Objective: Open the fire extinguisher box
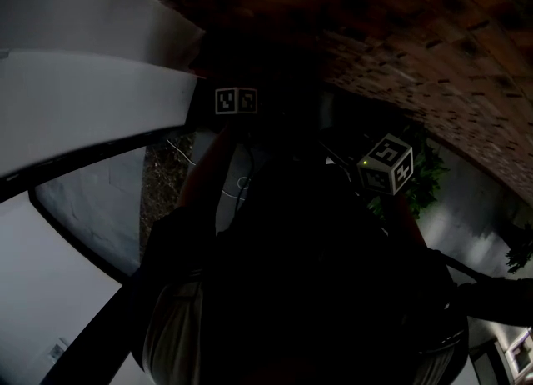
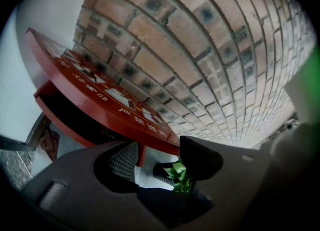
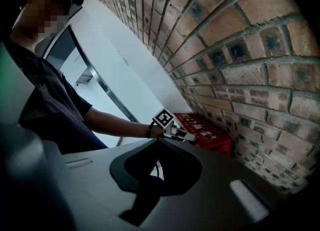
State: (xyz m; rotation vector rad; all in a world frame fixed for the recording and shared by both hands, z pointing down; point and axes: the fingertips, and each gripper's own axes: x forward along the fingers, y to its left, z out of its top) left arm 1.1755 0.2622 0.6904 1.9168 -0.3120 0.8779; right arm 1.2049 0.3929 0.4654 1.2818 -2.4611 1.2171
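**Brick wall and box.** We are looking at a reddish-brown brick wall (image 2: 210, 50). The flat red metal fire extinguisher box (image 2: 75, 117) is sitting at its foot, and its long axis is running along the wall. The red lettered lid (image 2: 115, 97) is lying above the box body. A dark gap is showing between them on the side facing us, so we are reading the lid as already partly raised, though we cannot say how far.

**Which side is nearer.** The left hand-held gripper (image 2: 160, 161) is working right at the box. The lid's long edge is crossing just ahead of its jaws, and the body is lying ahead and to its left. The right hand-held gripper (image 3: 156, 167) is hanging well back along the wall. In its view the box is appearing small, ahead and slightly to the right, beyond the person's bare forearm (image 3: 115, 125). We are therefore judging the left side as the one placed for the coming lift.

**Jaws.** The left jaws are standing apart. A narrow red strip of the box (image 2: 141, 155) is sitting between them, just beside the ribbed left pad (image 2: 124, 161). The opposite pad is not reaching the strip, so we are not reading a pinch. The right jaws are drawn together, with only a sliver of light between them, and are holding nothing.

**Smallest detail.** A green leafy plant (image 2: 179, 175) is showing through the left jaw gap, beyond the box.
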